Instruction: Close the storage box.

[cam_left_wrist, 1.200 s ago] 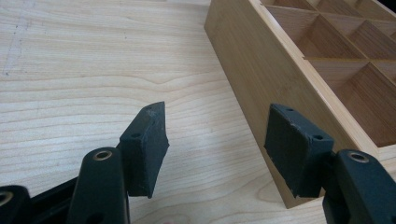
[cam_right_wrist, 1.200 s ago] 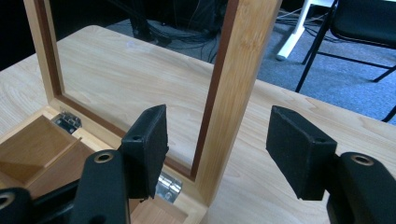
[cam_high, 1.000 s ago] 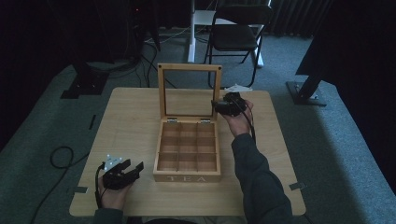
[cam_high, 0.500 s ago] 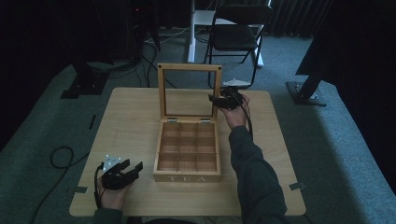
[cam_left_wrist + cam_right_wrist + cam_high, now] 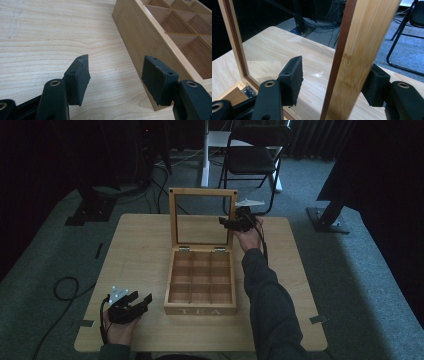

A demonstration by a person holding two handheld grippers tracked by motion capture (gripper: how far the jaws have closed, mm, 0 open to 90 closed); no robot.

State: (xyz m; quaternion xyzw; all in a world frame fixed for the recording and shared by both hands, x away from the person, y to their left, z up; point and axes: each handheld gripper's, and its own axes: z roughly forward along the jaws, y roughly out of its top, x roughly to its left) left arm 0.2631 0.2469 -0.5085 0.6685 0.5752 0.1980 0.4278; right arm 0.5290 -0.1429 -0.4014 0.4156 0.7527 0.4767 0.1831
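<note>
A wooden tea box (image 5: 201,280) sits at the middle of the light wooden table (image 5: 135,250), its long axis running from the person's side toward the far edge. The front wall with the word TEA faces the person. Its glass-paned lid (image 5: 202,218) stands upright on the hinges at the far end, with the pane facing the person, and the compartments below lie open to the camera.

The right hand-held gripper (image 5: 231,223) is at the lid's right frame post, about halfway up it. In the right gripper view that post (image 5: 359,55) passes between the two jaws: the right pad (image 5: 374,85) lies close behind the wood, and the left pad (image 5: 292,75) stands clear of it on the glass side. The jaws have just been closing with the post between them, but they are not yet clamped on it.

The left hand-held gripper (image 5: 137,302) rests near the table's front left corner, just left of the box. Its jaws are spread wide with nothing between them. In the left gripper view its right pad (image 5: 157,78) is close beside the box's side wall (image 5: 140,37).
</note>
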